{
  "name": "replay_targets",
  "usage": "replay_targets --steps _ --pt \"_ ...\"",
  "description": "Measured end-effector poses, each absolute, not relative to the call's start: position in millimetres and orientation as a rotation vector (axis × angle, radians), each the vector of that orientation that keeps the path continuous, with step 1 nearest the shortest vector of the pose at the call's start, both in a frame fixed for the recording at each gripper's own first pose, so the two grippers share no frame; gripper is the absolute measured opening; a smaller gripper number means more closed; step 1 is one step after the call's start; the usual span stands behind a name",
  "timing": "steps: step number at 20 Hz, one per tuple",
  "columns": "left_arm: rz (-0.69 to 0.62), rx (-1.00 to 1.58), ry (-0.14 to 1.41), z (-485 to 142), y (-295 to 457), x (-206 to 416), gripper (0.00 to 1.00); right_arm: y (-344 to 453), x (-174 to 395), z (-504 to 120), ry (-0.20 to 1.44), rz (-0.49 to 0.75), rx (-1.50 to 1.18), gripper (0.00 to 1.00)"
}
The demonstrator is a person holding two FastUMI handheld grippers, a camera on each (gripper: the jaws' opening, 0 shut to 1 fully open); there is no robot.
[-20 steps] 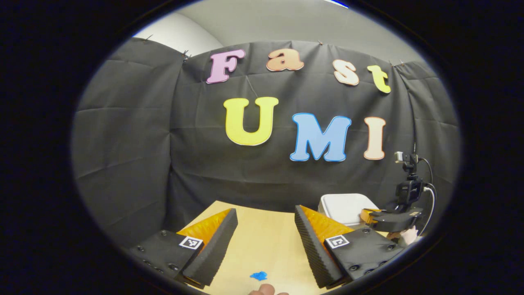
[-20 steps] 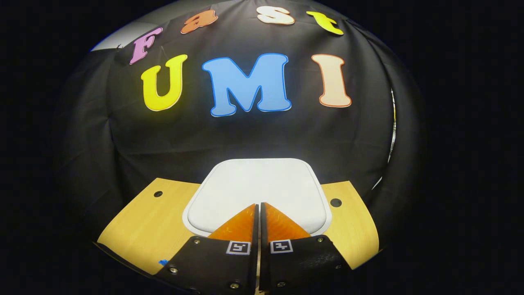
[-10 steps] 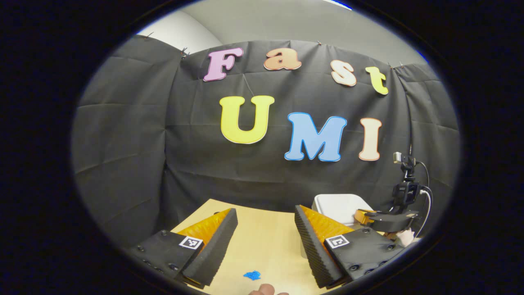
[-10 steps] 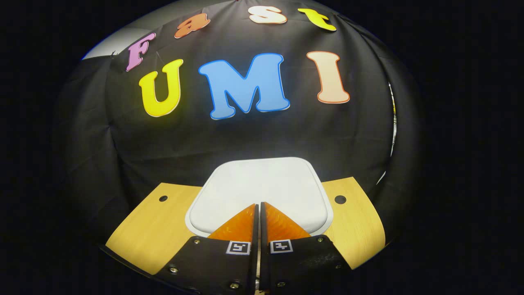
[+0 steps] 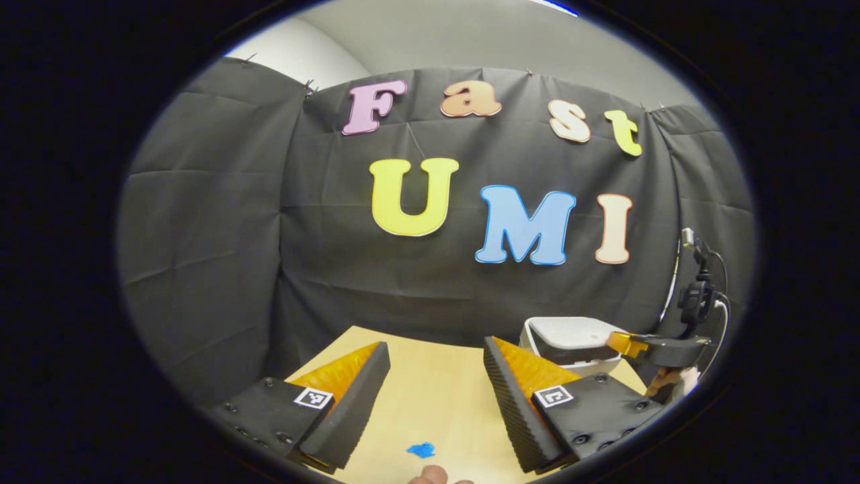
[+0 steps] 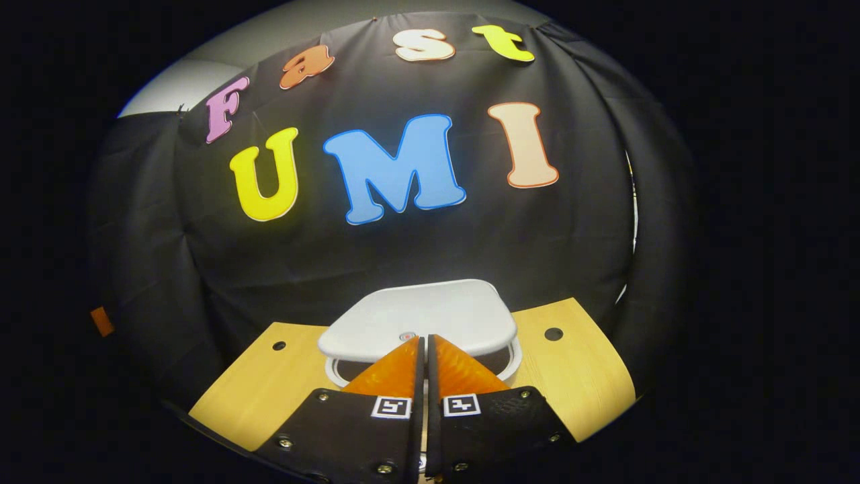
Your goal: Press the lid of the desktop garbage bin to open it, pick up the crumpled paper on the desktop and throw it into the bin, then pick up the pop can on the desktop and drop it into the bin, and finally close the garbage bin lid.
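Lid (image 6: 420,316), smooth rounded white plastic, stands ajar.

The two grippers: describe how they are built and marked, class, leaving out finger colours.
Left gripper: two wedge-shaped fingers with ribbed inner faces on dark screwed blocks, each carrying a square black-and-white marker. Right gripper: the same wedges, blocks and markers; from the left gripper view it carries a small camera mast with cables.

lid (image 6: 420,316) part-raised, narrow gap over bin (image 6: 510,359) | desktop (image 5: 430,396) w/ room betw. left gripper (image 5: 435,370) fingers
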State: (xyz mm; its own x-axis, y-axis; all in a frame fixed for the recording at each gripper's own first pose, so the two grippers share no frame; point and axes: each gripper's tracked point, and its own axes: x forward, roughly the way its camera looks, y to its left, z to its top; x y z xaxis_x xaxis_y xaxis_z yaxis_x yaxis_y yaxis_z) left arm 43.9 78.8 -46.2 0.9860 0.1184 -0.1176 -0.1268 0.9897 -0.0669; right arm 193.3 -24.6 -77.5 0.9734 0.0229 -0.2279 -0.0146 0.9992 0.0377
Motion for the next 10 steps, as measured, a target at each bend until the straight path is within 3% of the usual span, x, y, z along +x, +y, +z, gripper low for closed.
replay_targets --steps 10 --pt "0.124 -0.065 0.155 -79 92 40 0.96 -27 158 -48 0.176 0.034 0.062 0.04"
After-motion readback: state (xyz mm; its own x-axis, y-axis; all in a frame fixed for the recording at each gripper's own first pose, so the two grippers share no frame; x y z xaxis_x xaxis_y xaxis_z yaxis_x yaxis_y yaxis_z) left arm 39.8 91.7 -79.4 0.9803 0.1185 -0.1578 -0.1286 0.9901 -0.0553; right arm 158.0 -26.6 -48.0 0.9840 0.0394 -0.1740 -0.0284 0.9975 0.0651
